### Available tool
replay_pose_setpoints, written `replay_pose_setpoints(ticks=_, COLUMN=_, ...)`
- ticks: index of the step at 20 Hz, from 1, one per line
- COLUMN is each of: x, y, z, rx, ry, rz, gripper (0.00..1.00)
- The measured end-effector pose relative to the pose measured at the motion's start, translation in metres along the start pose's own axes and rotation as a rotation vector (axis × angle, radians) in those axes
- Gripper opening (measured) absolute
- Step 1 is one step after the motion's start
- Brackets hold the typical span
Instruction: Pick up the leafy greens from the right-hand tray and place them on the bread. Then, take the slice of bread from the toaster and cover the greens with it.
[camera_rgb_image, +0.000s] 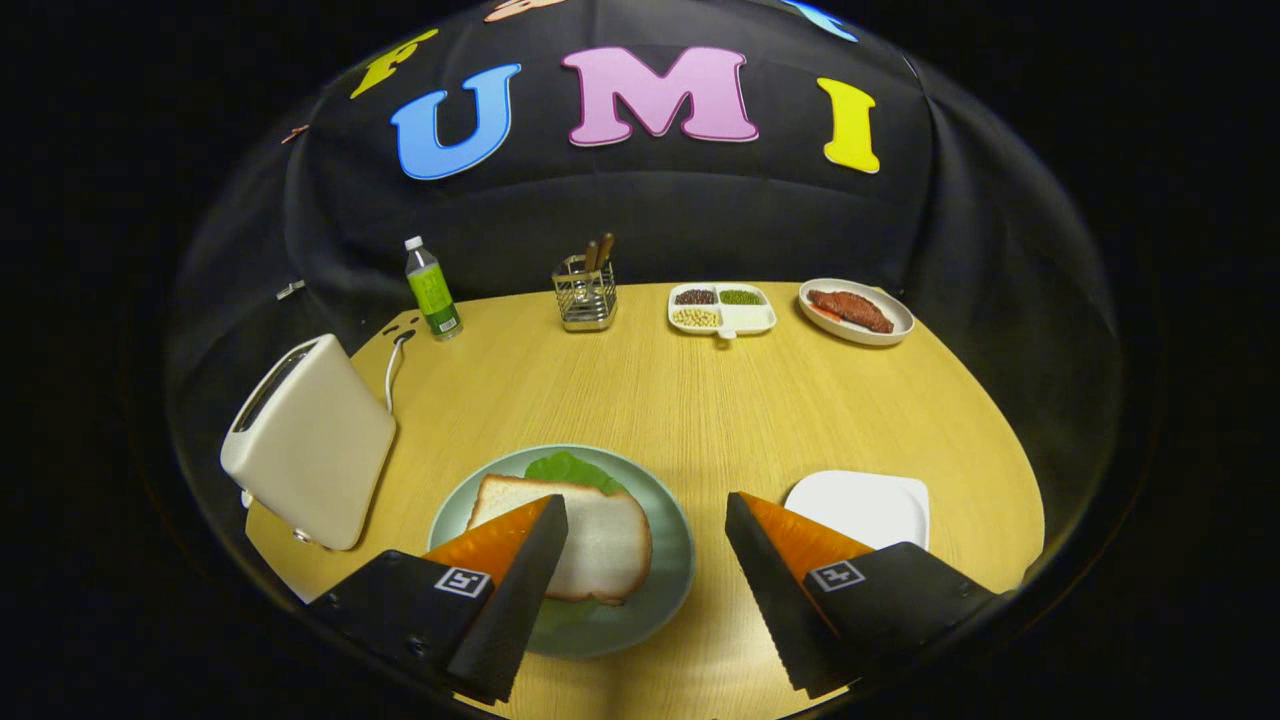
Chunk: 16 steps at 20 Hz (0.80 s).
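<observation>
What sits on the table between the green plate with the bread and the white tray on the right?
In the gripper view, only bare wood lies between the green plate and the white tray; the open hand-held gripper hangs above that stretch, empty.

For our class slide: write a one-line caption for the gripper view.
Open tongs hover over a green plate where bread covers the leafy greens.

Leafy greens (565, 467) mostly hid under the bread slice (600, 535), left finger covered the slice's near corner, toaster (305, 470) slot contents could not be told
</observation>
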<state>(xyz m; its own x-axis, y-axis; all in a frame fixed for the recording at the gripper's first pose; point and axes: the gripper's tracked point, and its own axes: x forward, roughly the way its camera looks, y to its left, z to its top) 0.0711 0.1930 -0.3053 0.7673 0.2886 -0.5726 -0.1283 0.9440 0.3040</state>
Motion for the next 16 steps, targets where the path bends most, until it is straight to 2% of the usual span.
replay_pose_setpoints(ticks=11, x=-0.115, y=0.012, z=0.106, rx=-0.047, ry=-0.217, rz=0.085, gripper=0.99)
replay_pose_setpoints(ticks=16, x=-0.161, y=0.015, z=0.148, rx=-0.067, ry=-0.339, rz=0.073, gripper=0.99)
